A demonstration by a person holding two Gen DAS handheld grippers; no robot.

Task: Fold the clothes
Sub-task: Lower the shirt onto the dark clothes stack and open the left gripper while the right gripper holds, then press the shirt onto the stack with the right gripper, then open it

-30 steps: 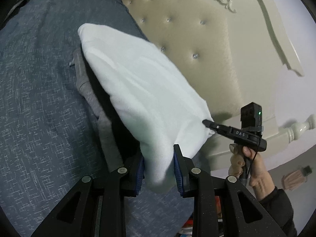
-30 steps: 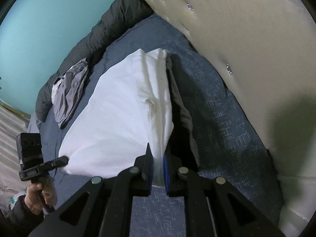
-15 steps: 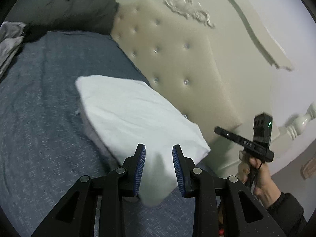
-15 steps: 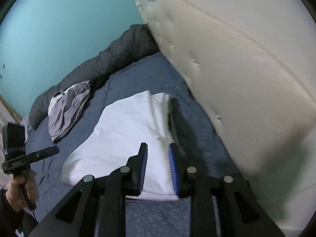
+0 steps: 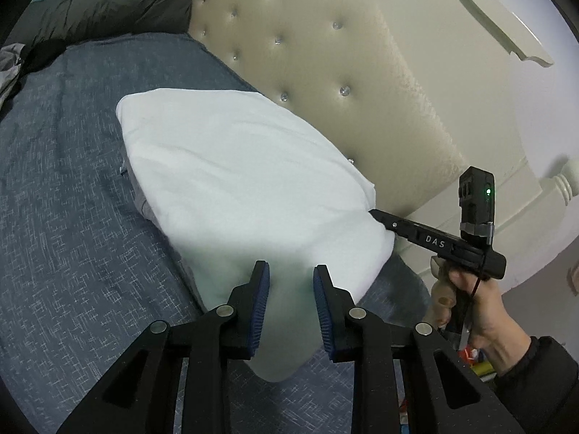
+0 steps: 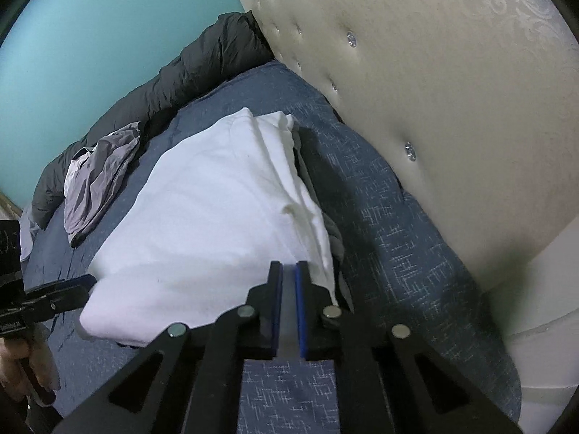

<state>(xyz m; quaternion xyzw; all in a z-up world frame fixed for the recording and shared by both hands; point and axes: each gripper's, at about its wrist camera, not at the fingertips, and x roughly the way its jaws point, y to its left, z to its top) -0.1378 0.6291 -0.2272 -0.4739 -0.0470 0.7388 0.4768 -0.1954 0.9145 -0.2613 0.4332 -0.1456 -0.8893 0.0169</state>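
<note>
White folded garment (image 5: 239, 181) lies on the blue bed (image 5: 65, 224), close beside the tufted headboard (image 5: 325, 72). My left claw (image 5: 291, 300) is spread apart around its near corner. My right claw (image 6: 288, 289) is clamped on the garment's edge. Grey clothes (image 6: 97, 177) sit farther off.

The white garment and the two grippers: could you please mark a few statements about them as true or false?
1. The white garment lies folded on the blue bedspread. True.
2. The right gripper is wide open and empty. False: its jaws are nearly closed on the white garment's edge.
3. The left gripper has its jaws apart. True.
4. The crumpled grey garment lies on top of the white one. False: it lies apart, farther along the bed by the dark quilt.
5. The headboard is cream and tufted. True.
</note>
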